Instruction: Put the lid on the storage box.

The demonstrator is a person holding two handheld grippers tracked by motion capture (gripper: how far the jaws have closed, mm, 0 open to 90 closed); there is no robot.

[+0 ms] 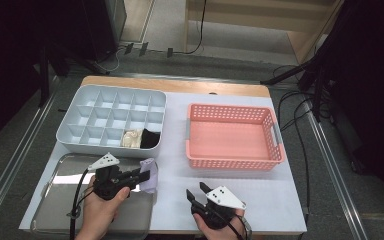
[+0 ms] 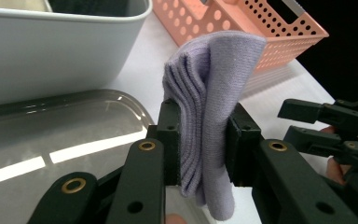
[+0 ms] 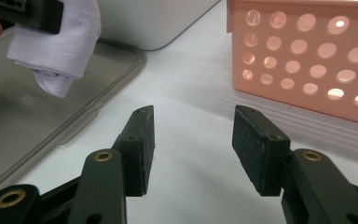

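At far left a clear tray [image 1: 70, 200] is lying on the counter [image 1: 175, 170], directly below and left of my left fingers. Beyond it a grey divided organiser [image 1: 80, 107] is sitting farther out from those fingers, with a cream item [image 1: 131, 138] and a black item [image 1: 150, 138] occupying two neighbouring compartments in its near row.

My left gripper [image 1: 147, 176] is holding a folded lilac cloth [image 1: 150, 175]. In the left gripper view my left fingers [image 2: 170, 140] are pressing on the cloth [image 2: 205, 116] from both sides; its folded top is rising above the fingers and its lower edge is hanging below them. The cloth is hanging clear over the tray's right edge, just in front of the organiser's near wall.

My right gripper [image 1: 196, 193] is resting to the right of the cloth, well apart from it. My right fingers [image 3: 142, 144] are standing parted with nothing between them; bare counter is showing through the gap.

A pink perforated basket [image 1: 232, 162] is sitting ahead and to the right of my right fingers, near them, not touching.
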